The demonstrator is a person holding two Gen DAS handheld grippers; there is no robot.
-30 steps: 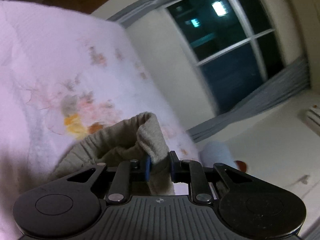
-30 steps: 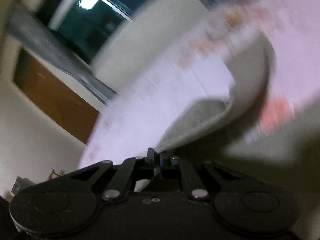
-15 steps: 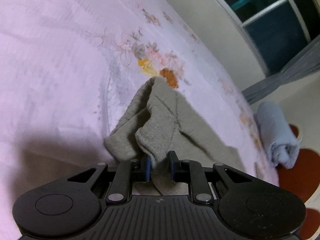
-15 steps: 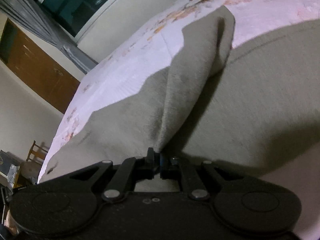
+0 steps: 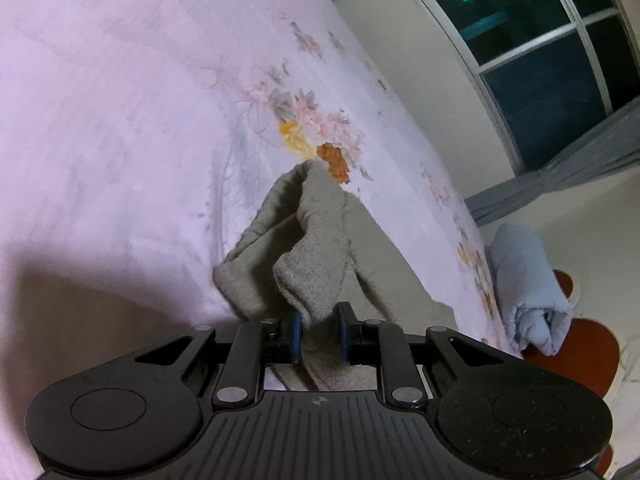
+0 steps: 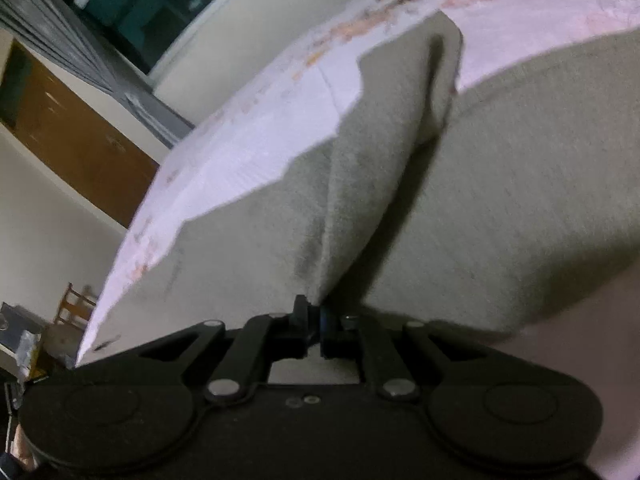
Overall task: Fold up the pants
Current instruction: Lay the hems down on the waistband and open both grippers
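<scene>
The grey-beige pants (image 5: 316, 248) lie on a bed with a pink floral sheet (image 5: 120, 120). My left gripper (image 5: 319, 336) is shut on a bunched, thick edge of the pants, which rises in a fold ahead of the fingers. In the right wrist view the pants (image 6: 500, 200) spread wide over the sheet (image 6: 248, 132). My right gripper (image 6: 314, 330) is shut on a thin edge of the pants, and a raised ridge of fabric runs away from the fingers.
A rolled light-blue cloth (image 5: 524, 292) lies at the bed's far edge beside a red-brown seat (image 5: 576, 352). A dark window (image 5: 540, 40) and grey curtains stand behind. A brown door (image 6: 76, 136) and a wooden chair (image 6: 76, 308) are at left in the right wrist view.
Both grippers have come down towards the bed with the pants still held. The lifted fabric has settled onto the sheet, and the pants now lie spread under the right gripper.
</scene>
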